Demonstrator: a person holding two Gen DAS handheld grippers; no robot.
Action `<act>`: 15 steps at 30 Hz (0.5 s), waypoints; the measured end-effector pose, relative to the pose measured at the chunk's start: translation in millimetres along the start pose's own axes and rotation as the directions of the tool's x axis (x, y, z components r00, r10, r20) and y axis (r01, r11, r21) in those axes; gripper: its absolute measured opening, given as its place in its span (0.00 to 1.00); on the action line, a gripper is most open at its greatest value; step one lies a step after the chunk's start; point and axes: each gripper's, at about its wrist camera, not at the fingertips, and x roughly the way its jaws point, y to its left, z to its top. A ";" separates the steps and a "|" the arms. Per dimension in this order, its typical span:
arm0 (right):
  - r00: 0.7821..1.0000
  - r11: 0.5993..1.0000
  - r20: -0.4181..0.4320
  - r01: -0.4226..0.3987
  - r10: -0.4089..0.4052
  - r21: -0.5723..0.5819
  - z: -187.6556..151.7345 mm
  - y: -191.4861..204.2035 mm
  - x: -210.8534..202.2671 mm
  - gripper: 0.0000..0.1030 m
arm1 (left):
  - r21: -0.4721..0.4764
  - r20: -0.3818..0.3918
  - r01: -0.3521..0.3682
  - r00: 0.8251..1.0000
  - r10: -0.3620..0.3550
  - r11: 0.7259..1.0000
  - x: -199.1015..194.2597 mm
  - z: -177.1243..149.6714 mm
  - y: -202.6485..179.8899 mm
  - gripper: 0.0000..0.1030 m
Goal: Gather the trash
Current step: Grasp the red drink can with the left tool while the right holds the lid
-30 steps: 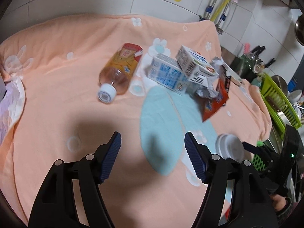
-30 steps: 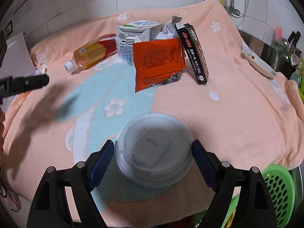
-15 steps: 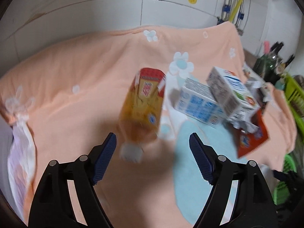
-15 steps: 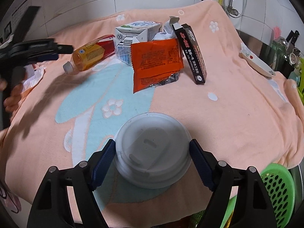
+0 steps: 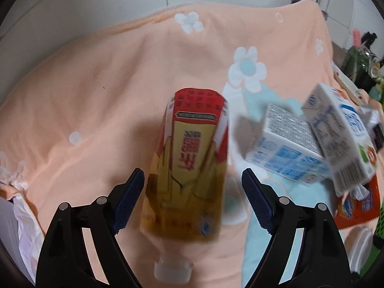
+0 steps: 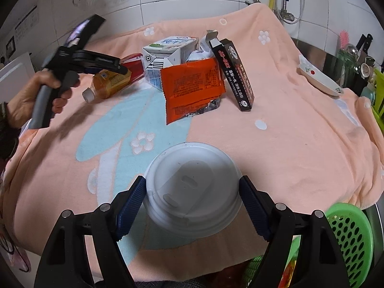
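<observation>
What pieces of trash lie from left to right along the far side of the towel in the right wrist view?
Tea bottle → milk carton → orange packet → black box.

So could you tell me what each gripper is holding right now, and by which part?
The right gripper clamps the white lidded cup by its sides, under the lid. The left gripper holds nothing: its open fingers straddle the bottle.
</observation>
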 end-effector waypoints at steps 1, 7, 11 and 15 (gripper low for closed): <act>1.000 1.000 0.001 0.000 0.000 0.000 0.1 -0.1 -0.9 0.74 | -0.004 -0.010 -0.003 1.000 0.003 1.000 4.4 2.1 1.4 0.80; 1.000 1.000 0.002 -0.002 0.002 0.000 -0.8 0.3 -5.2 0.74 | -0.013 -0.043 -0.021 0.999 0.021 1.000 22.3 6.9 6.5 0.80; 1.000 1.000 0.003 -0.005 0.005 0.005 -1.8 0.0 -7.6 0.74 | -0.007 -0.062 0.003 0.998 -0.004 1.000 29.9 5.5 6.2 0.64; 1.000 1.000 0.005 -0.008 0.008 0.018 -3.6 -1.0 -10.0 0.74 | 0.004 -0.039 -0.001 0.999 0.001 1.000 25.7 2.1 3.4 0.63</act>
